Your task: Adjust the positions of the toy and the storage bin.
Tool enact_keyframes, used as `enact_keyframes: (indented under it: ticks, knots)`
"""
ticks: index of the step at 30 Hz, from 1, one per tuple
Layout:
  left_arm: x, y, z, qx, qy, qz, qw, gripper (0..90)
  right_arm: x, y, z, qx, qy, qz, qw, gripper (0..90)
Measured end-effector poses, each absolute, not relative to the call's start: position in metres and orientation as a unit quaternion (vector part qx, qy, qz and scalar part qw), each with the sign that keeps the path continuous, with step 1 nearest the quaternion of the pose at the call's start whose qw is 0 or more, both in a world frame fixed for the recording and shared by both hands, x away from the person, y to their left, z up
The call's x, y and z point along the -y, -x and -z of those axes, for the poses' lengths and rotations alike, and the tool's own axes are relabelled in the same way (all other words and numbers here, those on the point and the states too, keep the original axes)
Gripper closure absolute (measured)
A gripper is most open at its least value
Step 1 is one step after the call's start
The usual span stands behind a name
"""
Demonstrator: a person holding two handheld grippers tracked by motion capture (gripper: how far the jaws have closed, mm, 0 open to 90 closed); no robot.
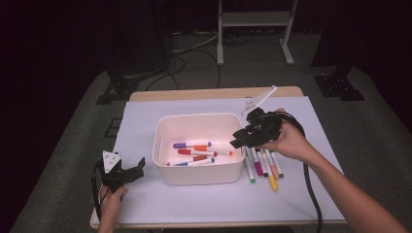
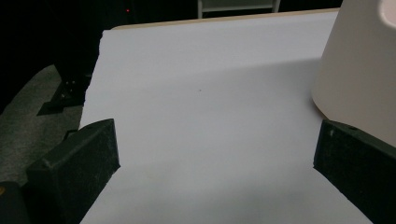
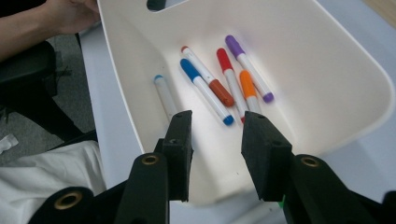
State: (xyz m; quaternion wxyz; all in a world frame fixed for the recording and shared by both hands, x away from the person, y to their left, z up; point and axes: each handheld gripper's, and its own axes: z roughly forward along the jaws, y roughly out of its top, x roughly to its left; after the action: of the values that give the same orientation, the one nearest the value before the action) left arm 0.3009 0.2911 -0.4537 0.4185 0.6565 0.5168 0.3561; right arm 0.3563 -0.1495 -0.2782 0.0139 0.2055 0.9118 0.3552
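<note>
A white bin (image 1: 199, 118) stands mid-table with several coloured markers (image 1: 197, 153) lying on its floor. Several more markers (image 1: 265, 167) lie in a row on the white sheet just right of the bin. My right gripper (image 1: 238, 138) hovers over the bin's right rim, jaws apart with nothing between them. In the right gripper view the gripper (image 3: 217, 119) looks down on the bin's (image 3: 327, 56) purple marker (image 3: 247, 67), blue marker (image 3: 205, 91) and others. My left gripper (image 1: 136, 172) rests open at the bin's left; in its own view the jaws (image 2: 215, 130) stand wide over bare sheet beside the bin (image 2: 359, 70).
A white sheet (image 1: 145, 194) covers the wooden table (image 1: 214, 92), whose edges drop to grey floor. A metal stand (image 1: 255, 29) and cables lie beyond the far edge. The person's other hand (image 3: 70, 14) appears past the bin in the right gripper view.
</note>
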Motion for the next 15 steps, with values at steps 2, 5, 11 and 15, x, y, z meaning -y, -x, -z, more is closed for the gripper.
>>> enact_keyframes:
  ticks: [2,5,11,15]
  knots:
    - [-0.291,-0.301,0.454,-0.516,-0.657,-0.356,0.418,0.0,0.165,-0.355,0.278,-0.908,-0.219,-0.357,0.019,62.1]
    - [-0.291,-0.301,0.454,-0.517,-0.656,-0.356,0.419,0.0,0.175,-0.354,0.28,-0.905,-0.228,-0.359,0.022,62.0]
    - [-0.291,-0.301,0.454,-0.518,-0.657,-0.355,0.417,0.0,0.204,-0.352,0.288,-0.896,-0.254,-0.363,0.028,61.1]
    - [-0.291,-0.301,0.454,-0.518,-0.656,-0.355,0.418,0.0,0.218,-0.351,0.298,-0.891,-0.268,-0.365,0.027,61.1]
